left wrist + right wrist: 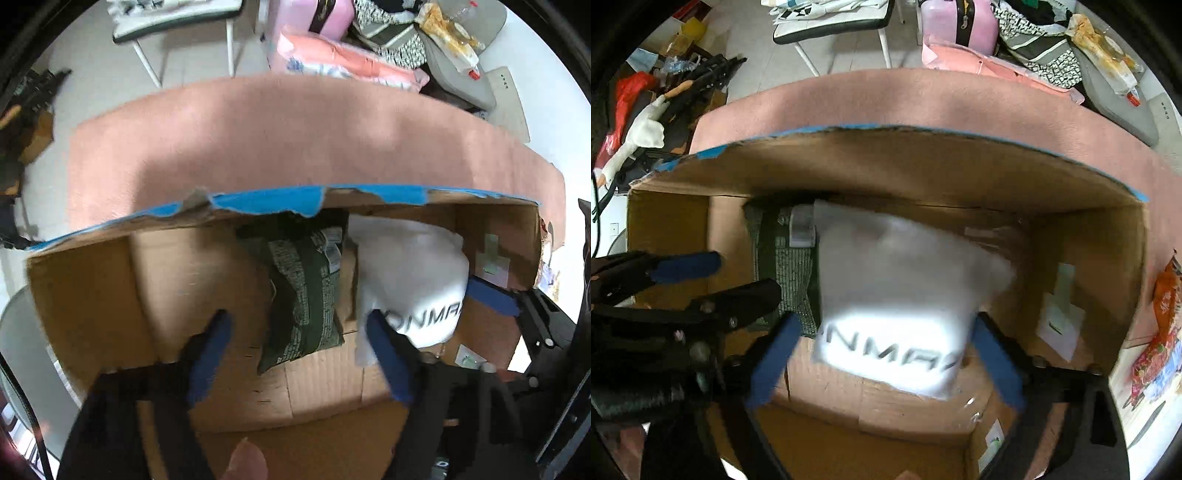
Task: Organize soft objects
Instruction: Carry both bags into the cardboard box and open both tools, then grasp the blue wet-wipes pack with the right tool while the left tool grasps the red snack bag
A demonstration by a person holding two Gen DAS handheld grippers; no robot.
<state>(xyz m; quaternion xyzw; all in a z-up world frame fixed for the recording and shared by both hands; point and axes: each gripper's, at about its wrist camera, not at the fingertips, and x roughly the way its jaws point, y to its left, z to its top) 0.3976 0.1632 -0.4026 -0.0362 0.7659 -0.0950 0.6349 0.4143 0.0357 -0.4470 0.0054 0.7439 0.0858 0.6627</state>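
An open cardboard box (92, 295) (960, 173) with blue tape on its rim stands on a pink rug. Inside lie a dark green printed bag (306, 295) (783, 266) and a white soft package with dark lettering (410, 280) (897, 306). My left gripper (299, 332) is open above the box floor, its fingers on either side of the green bag's lower end. My right gripper (882, 339) is open, its blue fingers (772, 358) flanking the white package without clearly pinching it. The left gripper (701, 280) also shows at the left of the right wrist view.
The pink rug (258, 129) (923, 99) lies beyond the box. A white chair (831, 22), a pink suitcase (960, 22), pink fabric (351, 62), and piled bags stand further back. A white plush toy (642, 136) lies at left. Colourful snack bags (1160, 332) lie right of the box.
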